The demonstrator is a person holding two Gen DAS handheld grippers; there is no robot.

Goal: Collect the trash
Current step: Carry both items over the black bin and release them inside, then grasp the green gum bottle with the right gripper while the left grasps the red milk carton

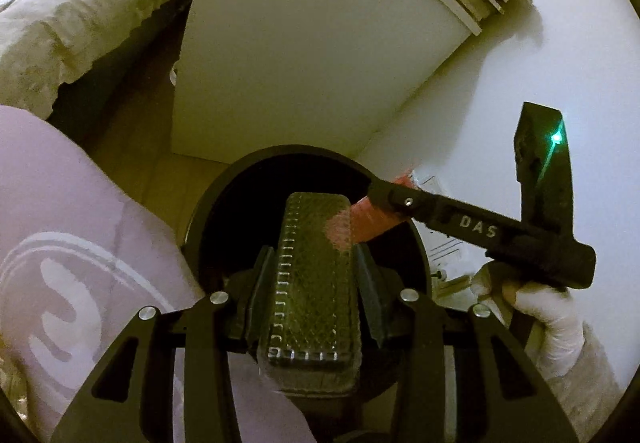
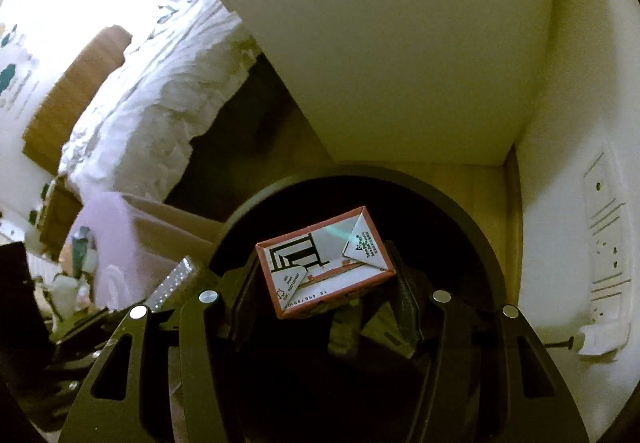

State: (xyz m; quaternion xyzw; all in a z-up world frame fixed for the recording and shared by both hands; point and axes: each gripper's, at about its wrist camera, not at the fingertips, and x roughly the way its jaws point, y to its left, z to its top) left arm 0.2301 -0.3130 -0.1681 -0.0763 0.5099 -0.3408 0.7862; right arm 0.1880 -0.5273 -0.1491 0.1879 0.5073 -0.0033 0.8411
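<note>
Two grippers hang over one round black bin (image 1: 248,179); the left gripper (image 1: 310,275) has its jaws partly closed and clamped on a clear ribbed plastic tray (image 1: 314,283), which stands end-up above the bin mouth; the right gripper (image 2: 326,275), entering the left view from 3 o'clock, pinches a red-edged carton (image 2: 324,267) between half-spread jaws, directly over the dark opening; a white cabinet (image 1: 304,55) stands at 12 o'clock, a bed (image 2: 152,91) at 10 o'clock.

Black two-finger left gripper (image 1: 310,263) and right gripper (image 2: 324,283) show silver round screws on slotted linkage arms, "DAS" lettered white along one finger, a white-gloved hand (image 1: 548,315), grey sleeve, and lilac printed clothing (image 1: 60,243).
</note>
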